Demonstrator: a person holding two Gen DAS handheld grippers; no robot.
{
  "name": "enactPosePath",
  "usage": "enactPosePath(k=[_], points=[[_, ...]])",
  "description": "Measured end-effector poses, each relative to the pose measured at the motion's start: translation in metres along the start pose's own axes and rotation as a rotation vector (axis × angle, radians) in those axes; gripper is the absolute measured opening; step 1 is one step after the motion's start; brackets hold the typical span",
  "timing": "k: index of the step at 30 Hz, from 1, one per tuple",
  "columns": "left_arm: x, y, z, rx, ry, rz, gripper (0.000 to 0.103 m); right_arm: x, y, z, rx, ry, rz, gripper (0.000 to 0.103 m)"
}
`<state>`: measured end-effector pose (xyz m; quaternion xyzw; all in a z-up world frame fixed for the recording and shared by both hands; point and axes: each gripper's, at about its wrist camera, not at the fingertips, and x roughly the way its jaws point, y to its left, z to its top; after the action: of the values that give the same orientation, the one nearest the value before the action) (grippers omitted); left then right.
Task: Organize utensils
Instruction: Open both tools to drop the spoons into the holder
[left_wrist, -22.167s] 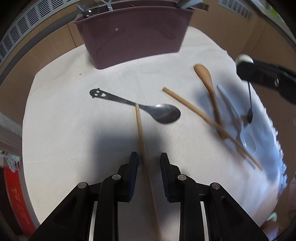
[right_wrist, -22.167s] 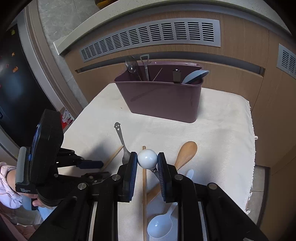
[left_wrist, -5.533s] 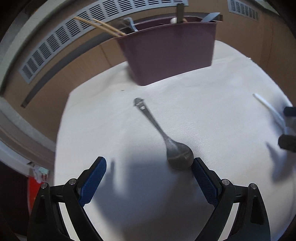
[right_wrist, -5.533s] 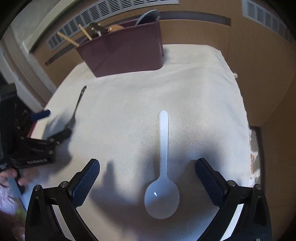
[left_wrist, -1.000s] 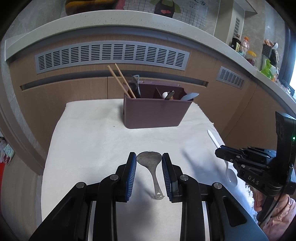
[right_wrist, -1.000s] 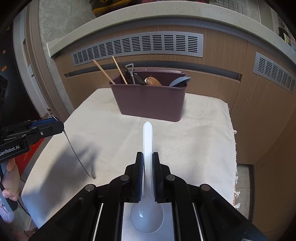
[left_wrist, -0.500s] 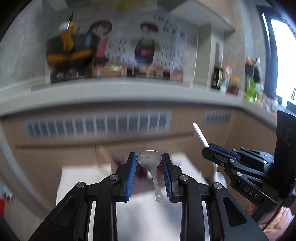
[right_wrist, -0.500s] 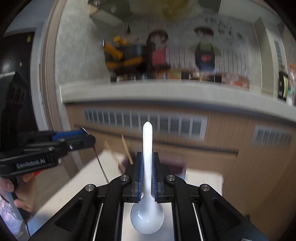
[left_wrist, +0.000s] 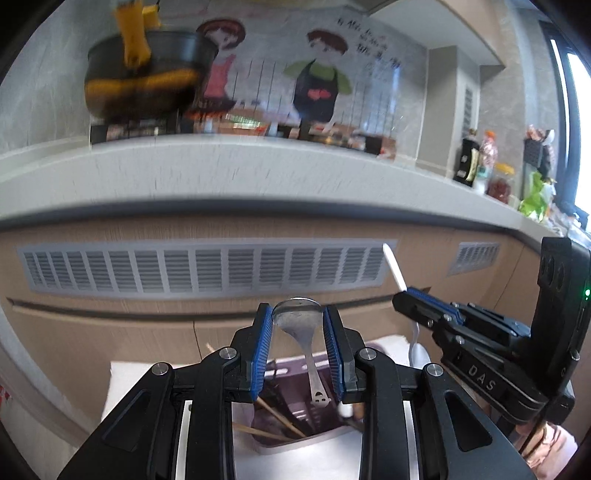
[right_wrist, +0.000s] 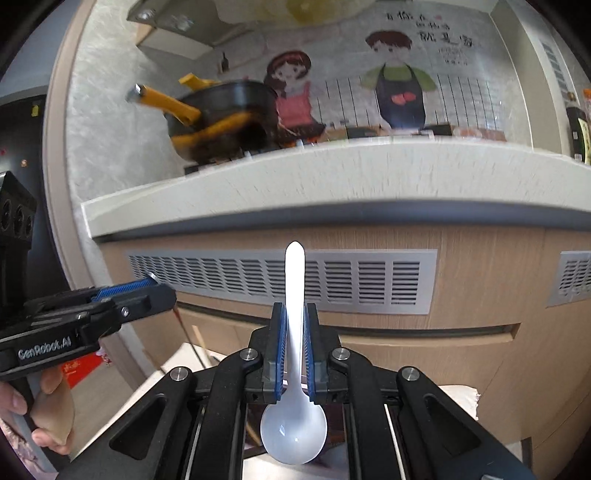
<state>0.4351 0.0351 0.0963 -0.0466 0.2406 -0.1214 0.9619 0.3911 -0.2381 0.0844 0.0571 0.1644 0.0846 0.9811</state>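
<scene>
In the left wrist view, the left tongs clamp a metal spoon by its bowl, handle hanging down over the holder. The purple holder sits just beyond the tongs on the white-clothed table, with chopsticks lying inside. To the right, the right tongs grip a white spoon, its handle pointing up.

The right wrist view hides the holder almost wholly behind the tongs. There the right tongs are pressed together on the white spoon's handle, bowl nearest the camera, tip upright before the vent. At left, the left tongs show from the side, the metal spoon's thin handle dangling below. Farther off, a pot stands on the counter.
</scene>
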Motion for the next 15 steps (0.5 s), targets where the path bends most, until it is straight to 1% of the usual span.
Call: enactPosePath(k=[6, 10, 12, 13, 14, 15], points=[[0.031, 0.007, -0.022, -0.007, 0.055, 0.007, 0.029, 0.034, -0.009, -0.024, -0.005, 0.016, -0.033, 0.008], [0.043, 0.005, -0.035, -0.011, 0.091, 0.000, 0.029, 0.042, -0.013, -0.042, -0.005, 0.011, -0.050, 0.009], [0.051, 0.004, -0.041, -0.018, 0.118, -0.002, 0.031, 0.045, -0.015, -0.050, -0.015, 0.020, -0.061, 0.010], [0.052, 0.005, -0.044, -0.023, 0.128, -0.002, 0.034, 0.046, -0.015, -0.054, -0.023, 0.036, -0.071, 0.017], [0.053, 0.005, -0.047, -0.032, 0.138, -0.004, 0.036, 0.046, -0.015, -0.057, -0.030, 0.048, -0.072, 0.030], [0.053, 0.005, -0.048, -0.040, 0.141, -0.003, 0.042, 0.043, -0.016, -0.059, -0.032, 0.050, -0.074, 0.036]])
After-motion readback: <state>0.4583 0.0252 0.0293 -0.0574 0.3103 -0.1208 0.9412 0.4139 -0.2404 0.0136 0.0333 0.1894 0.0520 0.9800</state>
